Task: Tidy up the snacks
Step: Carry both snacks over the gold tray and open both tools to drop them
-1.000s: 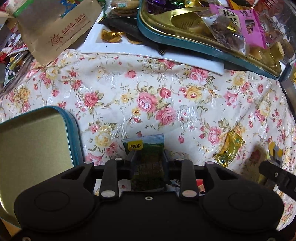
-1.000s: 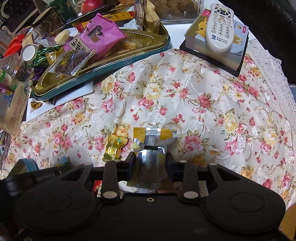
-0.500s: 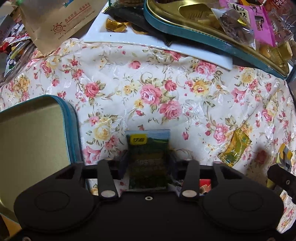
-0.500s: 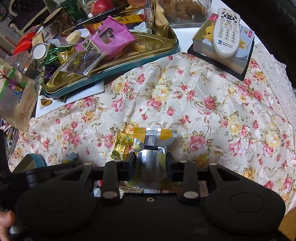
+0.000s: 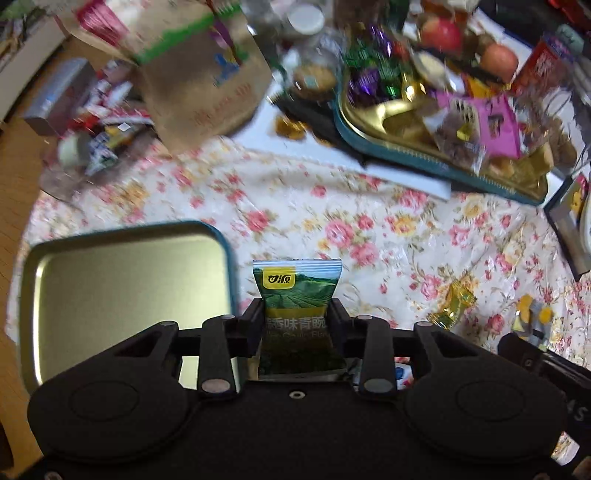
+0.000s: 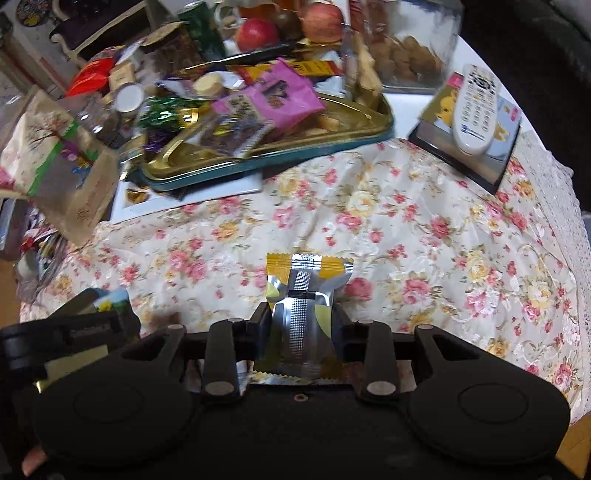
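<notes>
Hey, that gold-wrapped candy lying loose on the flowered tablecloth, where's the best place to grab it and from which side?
Grip the gold-wrapped candy across its plump middle, coming straight down from above. It lies flat and alone on the flowered tablecloth, long axis diagonal, so close across its narrow width; the crimped ends look flimsy and would probably slip.

**Clutter at the edges of the flowered bench**

A floral cloth (image 6: 406,229) covers the bench. At the far right a white remote control (image 6: 476,110) lies on top of a flat box with a yellow cartoon print (image 6: 443,114), which rests half on the cloth. Far off, two red apples (image 6: 256,33) sit among the clutter. On the far left a brown paper bag (image 6: 66,173) with a green stripe leans over.
</notes>
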Available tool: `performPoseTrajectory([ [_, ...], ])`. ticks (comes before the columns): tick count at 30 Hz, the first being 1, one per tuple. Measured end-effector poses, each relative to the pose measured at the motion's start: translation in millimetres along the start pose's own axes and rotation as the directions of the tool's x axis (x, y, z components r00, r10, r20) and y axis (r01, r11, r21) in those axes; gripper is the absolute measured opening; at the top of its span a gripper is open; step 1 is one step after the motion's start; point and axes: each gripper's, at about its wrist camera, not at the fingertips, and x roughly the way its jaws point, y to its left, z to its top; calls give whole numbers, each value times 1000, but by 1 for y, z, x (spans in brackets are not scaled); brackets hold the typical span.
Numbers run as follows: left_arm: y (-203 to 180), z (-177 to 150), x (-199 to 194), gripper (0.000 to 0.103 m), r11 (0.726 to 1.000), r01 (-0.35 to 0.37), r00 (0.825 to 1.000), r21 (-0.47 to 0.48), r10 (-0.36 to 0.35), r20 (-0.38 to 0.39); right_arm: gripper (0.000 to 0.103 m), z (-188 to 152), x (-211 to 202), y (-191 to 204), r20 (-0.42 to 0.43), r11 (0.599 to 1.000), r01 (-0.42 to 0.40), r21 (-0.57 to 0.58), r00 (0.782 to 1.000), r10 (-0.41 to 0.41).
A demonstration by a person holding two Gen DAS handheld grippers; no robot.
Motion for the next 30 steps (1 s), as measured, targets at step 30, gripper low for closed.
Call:
performPoseTrajectory([
  [30, 203, -21, -32, 47, 933, -189, 981, -307, 195, -13, 37, -76, -8, 218, -144, 865, -252, -433, 967, 210],
])
